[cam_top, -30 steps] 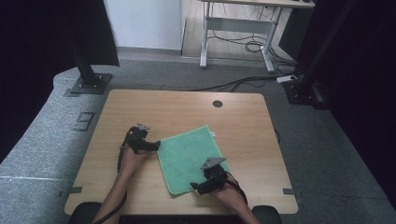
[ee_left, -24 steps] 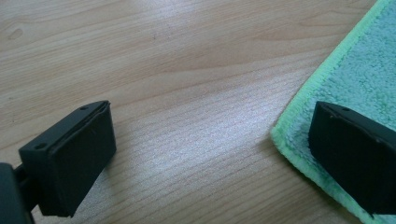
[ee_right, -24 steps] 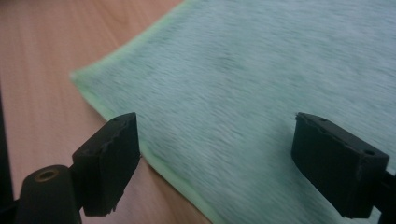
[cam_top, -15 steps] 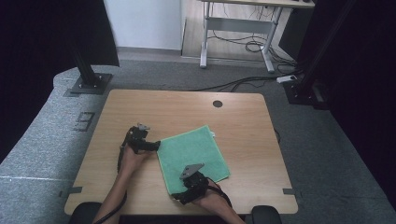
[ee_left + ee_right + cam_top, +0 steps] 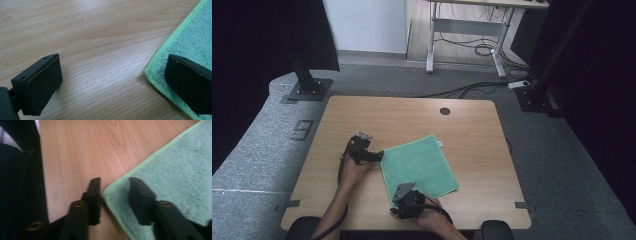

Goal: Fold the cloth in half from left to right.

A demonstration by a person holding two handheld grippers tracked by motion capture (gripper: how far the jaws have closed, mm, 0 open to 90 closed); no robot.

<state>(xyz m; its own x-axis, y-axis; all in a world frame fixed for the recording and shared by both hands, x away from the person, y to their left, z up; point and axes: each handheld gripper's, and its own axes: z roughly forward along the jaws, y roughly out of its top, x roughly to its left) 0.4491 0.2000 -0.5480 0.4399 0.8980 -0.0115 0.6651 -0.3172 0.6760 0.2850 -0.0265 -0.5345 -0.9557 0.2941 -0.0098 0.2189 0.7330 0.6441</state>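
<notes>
The right gripper (image 5: 113,182) has slid from the green cloth's (image 5: 419,162) near edge to its 7 o'clock corner, its jaws closing narrow astride that corner, not yet pinching. The left gripper (image 5: 112,75) gapes wide at the 9 o'clock corner. On the table (image 5: 472,130), a two-corner lift looks imminent.

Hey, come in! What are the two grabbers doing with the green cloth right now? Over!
Left gripper open, straddling the green cloth's left corner. Right gripper closing around the near corner, not yet pinched. Wooden table otherwise bare.
</notes>
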